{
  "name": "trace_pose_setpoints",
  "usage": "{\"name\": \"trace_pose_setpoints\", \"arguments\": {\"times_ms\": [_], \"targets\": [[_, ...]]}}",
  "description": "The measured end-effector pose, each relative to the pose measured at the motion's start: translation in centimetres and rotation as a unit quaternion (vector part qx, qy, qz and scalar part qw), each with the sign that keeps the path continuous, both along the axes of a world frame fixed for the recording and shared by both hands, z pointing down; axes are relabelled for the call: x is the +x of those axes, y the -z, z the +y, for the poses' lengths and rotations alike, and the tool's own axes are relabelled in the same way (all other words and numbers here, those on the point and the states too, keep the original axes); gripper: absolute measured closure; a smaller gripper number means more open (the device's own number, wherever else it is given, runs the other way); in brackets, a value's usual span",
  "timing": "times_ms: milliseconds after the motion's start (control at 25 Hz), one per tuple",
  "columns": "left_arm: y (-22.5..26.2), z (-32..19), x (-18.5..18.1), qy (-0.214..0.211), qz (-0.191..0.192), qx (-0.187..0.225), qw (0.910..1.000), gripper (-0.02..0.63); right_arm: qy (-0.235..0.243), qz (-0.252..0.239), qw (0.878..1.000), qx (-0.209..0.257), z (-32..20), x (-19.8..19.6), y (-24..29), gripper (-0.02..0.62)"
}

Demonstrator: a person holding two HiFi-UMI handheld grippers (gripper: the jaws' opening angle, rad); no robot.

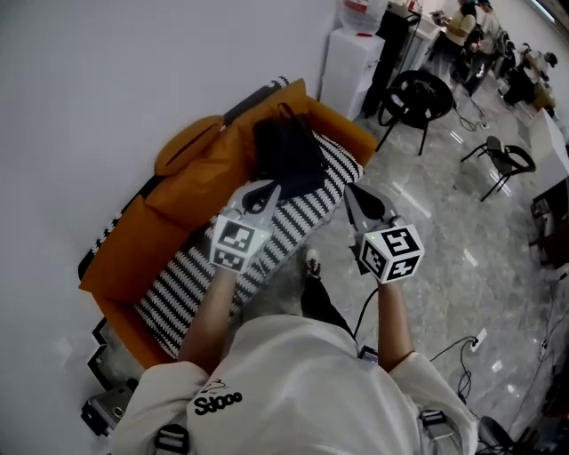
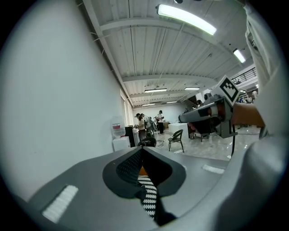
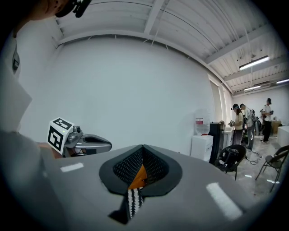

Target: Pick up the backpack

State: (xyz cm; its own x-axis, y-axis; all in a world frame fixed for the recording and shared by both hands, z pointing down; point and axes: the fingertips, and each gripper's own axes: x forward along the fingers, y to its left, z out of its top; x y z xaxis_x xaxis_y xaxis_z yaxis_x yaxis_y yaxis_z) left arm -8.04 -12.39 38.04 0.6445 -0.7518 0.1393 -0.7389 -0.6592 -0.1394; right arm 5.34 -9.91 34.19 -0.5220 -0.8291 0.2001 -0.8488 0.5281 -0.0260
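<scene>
Plainly nothing is lifted yet: the black backpack [image 1: 286,153] leans against the back of the sofa [image 1: 191,191], while the left gripper [image 1: 264,190] and right gripper [image 1: 352,191], both closed and empty, hover at the sofa's front.

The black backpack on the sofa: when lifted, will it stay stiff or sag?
The black backpack probably sags: it looks soft and leans on the orange backrest. It seems flat, so likely light. Lifted from the top, it may swing.

backpack [image 1: 286,151]: lower edge behind left gripper [image 1: 267,188] | far people [image 1: 462,27]: too small (details unreadable)
</scene>
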Motion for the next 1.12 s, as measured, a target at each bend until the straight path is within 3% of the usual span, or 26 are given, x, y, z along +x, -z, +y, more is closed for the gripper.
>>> {"name": "trace_pose_setpoints", "arguments": {"times_ms": [800, 1120], "targets": [[-6.1, -20.5, 1.8, 0.088, -0.003, -0.082, 0.9927, 0.595, 0.050, -0.004, 0.998, -0.049, -21.8, 4.8, -4.7, 0.592], [-9.7, -27.5, 1.0, 0.142, -0.001, -0.117, 0.9829, 0.594, 0.068, 0.010, 0.994, -0.089, -29.7, 6.0, -8.3, 0.592]]}}
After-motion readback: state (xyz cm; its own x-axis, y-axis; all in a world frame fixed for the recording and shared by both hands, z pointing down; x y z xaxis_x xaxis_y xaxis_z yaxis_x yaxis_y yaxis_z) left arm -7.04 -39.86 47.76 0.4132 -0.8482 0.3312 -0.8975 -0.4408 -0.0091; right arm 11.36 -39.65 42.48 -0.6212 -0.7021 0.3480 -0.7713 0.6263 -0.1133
